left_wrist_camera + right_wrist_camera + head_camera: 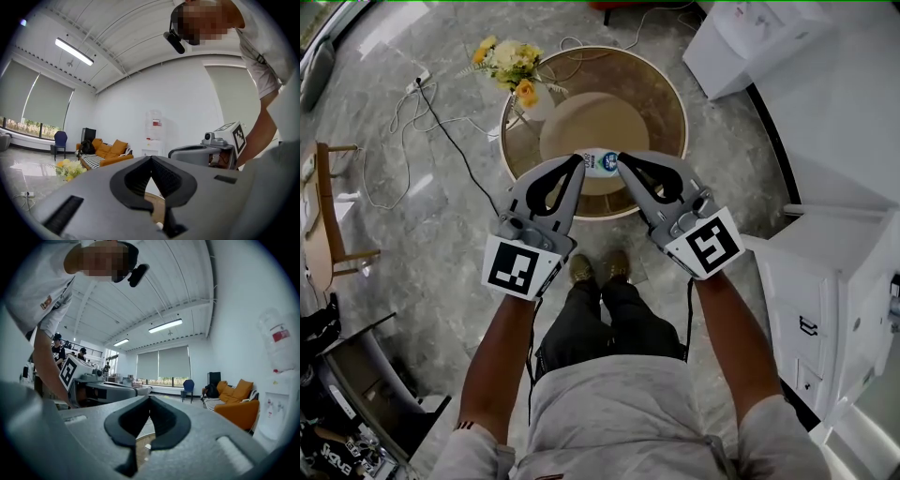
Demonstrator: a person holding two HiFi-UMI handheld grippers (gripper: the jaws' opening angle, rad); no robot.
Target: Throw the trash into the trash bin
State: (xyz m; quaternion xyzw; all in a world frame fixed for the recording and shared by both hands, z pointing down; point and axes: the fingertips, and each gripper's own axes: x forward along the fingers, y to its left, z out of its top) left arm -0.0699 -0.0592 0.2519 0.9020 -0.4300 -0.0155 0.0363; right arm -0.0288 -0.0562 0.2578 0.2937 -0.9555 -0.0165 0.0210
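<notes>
A small crumpled white piece of trash with a blue label [601, 163] lies on the round table [661, 98], near its front edge. In the head view it shows between my two gripper tips. My left gripper [578, 159] is just left of it, jaws shut with nothing between them. My right gripper [621, 159] is just right of it, also shut and empty. I cannot tell whether either tip touches the trash. Each gripper view looks level across the room over its own closed jaws [151, 158] [149, 398]. No trash bin is clearly in view.
A vase of yellow and white flowers [514, 67] stands at the table's back left. Cables [441, 122] trail over the floor to the left. White cabinets [825, 281] line the right side, a white unit [741, 37] sits at the back right. A wooden chair [328, 216] stands far left.
</notes>
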